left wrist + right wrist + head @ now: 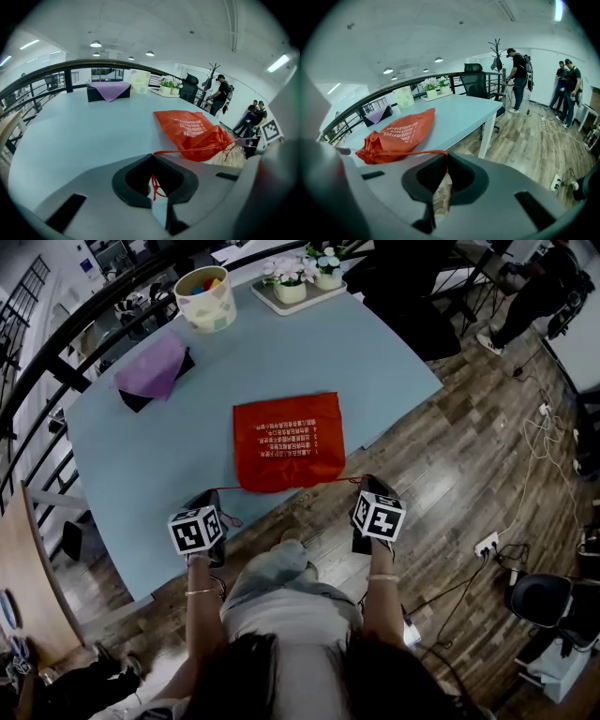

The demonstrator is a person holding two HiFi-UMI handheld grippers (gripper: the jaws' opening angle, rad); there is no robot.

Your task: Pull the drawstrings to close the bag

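Note:
A red drawstring bag [289, 442] lies flat on the pale blue table [141, 456], its mouth gathered at the near edge. A taut red drawstring [230, 490] runs left to my left gripper [208, 499], which is shut on it. Another red drawstring [349, 480] runs right to my right gripper [367, 484], also shut on it. In the left gripper view the bag [192, 133] is puckered at its mouth and the string [178, 151] enters the closed jaws of the left gripper [152, 158]. In the right gripper view the string [412, 153] leads from the bag [396, 136] into the right gripper [446, 157].
At the table's far side stand a patterned cup [206, 298], a purple cloth on a black box [153, 368] and a tray of flower pots [300, 282]. Both grippers hang just off the table's near edge. People [518, 79] stand on the wooden floor to the right.

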